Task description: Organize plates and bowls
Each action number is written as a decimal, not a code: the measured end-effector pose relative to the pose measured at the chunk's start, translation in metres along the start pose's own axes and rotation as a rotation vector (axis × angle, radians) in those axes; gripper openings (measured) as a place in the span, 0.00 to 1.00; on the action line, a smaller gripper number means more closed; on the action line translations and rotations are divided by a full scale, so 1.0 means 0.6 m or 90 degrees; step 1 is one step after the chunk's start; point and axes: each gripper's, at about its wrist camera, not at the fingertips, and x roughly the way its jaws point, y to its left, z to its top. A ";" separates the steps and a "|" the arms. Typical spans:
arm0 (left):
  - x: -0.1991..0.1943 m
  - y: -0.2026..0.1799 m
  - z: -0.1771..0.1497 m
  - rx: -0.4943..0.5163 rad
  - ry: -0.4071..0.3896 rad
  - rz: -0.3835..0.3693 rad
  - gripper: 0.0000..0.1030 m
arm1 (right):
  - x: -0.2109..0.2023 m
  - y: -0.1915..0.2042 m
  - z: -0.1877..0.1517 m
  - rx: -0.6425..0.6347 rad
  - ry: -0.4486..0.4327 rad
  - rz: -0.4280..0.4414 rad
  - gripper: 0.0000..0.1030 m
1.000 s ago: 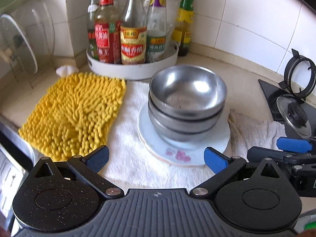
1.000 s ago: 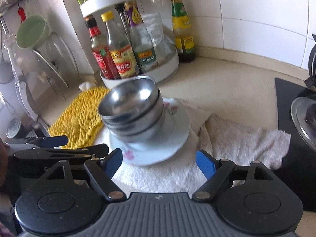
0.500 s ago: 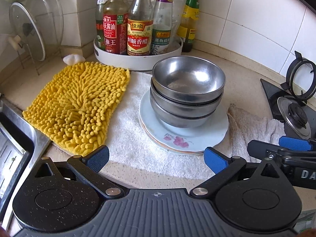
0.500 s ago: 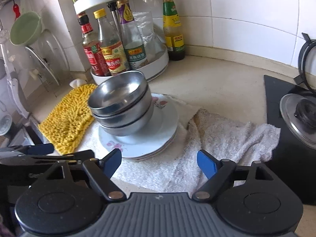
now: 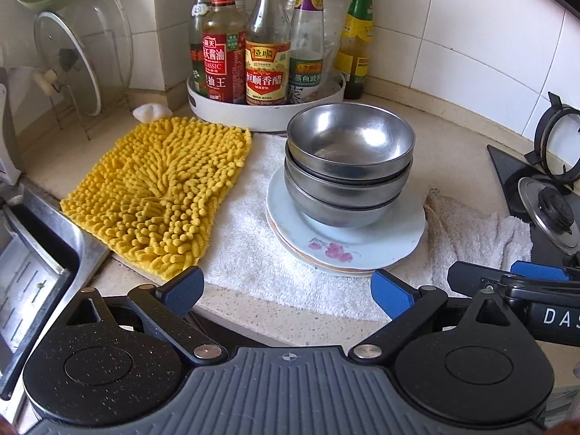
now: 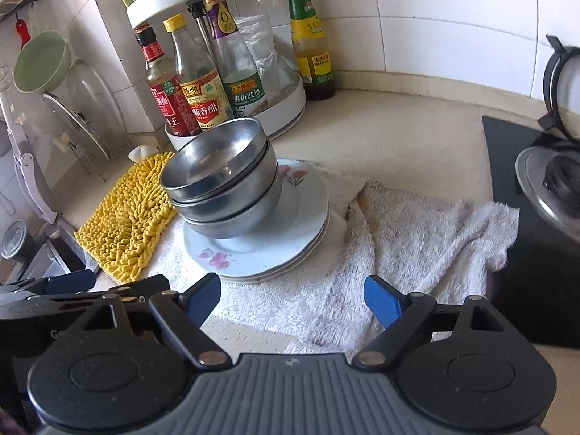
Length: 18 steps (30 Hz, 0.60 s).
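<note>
Three steel bowls [image 5: 348, 166] are nested in a stack on a pile of white flowered plates [image 5: 362, 246], which rests on a white towel [image 5: 250, 253]. The stack also shows in the right wrist view, bowls [image 6: 221, 185] on plates [image 6: 275, 243]. My left gripper [image 5: 286, 291] is open and empty, just in front of the plates at the counter edge. My right gripper [image 6: 291, 297] is open and empty, in front and to the right of the plates. Each gripper shows at the edge of the other's view.
A yellow chenille mat [image 5: 159, 195] lies left of the towel. A white turntable of sauce bottles [image 5: 261, 69] stands behind the bowls. A crumpled white cloth [image 6: 417, 232] lies right of the plates. A gas burner [image 5: 551, 210] is at right, a sink [image 5: 32, 279] at left.
Both grippers have drawn back and up from the stack, so it looks smaller and farther. The bowls and plates have not moved. Both stay open.
</note>
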 end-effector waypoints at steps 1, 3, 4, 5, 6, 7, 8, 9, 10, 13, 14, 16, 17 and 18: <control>-0.001 0.000 -0.001 0.001 -0.001 0.002 0.97 | 0.000 0.001 -0.001 -0.001 0.000 0.000 1.00; -0.002 0.003 -0.003 -0.001 0.000 0.002 0.97 | -0.001 0.003 -0.003 -0.002 0.002 0.001 1.00; -0.002 0.004 -0.004 -0.003 0.001 0.001 0.97 | -0.001 0.003 -0.004 -0.003 0.002 0.002 1.00; -0.003 0.005 -0.005 -0.004 0.001 0.001 0.97 | -0.002 0.004 -0.004 -0.005 0.002 0.003 1.00; -0.004 0.006 -0.005 -0.004 0.001 0.002 0.97 | -0.002 0.005 -0.004 -0.005 0.003 0.004 1.00; -0.005 0.006 -0.006 -0.003 0.000 0.004 0.97 | -0.002 0.006 -0.005 -0.005 0.003 0.005 1.00; -0.006 0.006 -0.006 -0.003 -0.001 0.006 0.97 | -0.002 0.007 -0.006 -0.006 0.003 0.005 1.00; -0.007 0.007 -0.007 -0.003 -0.001 0.007 0.97 | -0.002 0.008 -0.006 -0.007 0.004 0.006 1.00; -0.008 0.008 -0.007 -0.003 -0.001 0.009 0.97 | -0.002 0.009 -0.006 -0.008 0.005 0.006 1.00; -0.010 0.010 -0.010 -0.007 0.000 0.012 0.97 | -0.002 0.010 -0.007 -0.011 0.006 0.009 1.00; -0.010 0.011 -0.010 -0.007 0.000 0.013 0.97 | -0.002 0.011 -0.008 -0.011 0.007 0.009 1.00; -0.010 0.012 -0.011 -0.006 0.000 0.014 0.97 | 0.000 0.011 -0.008 -0.012 0.009 0.010 1.00; -0.011 0.012 -0.011 -0.007 0.001 0.015 0.97 | 0.000 0.011 -0.008 -0.012 0.010 0.010 1.00; -0.011 0.013 -0.012 -0.008 0.001 0.016 0.97 | 0.000 0.012 -0.009 -0.013 0.010 0.010 1.00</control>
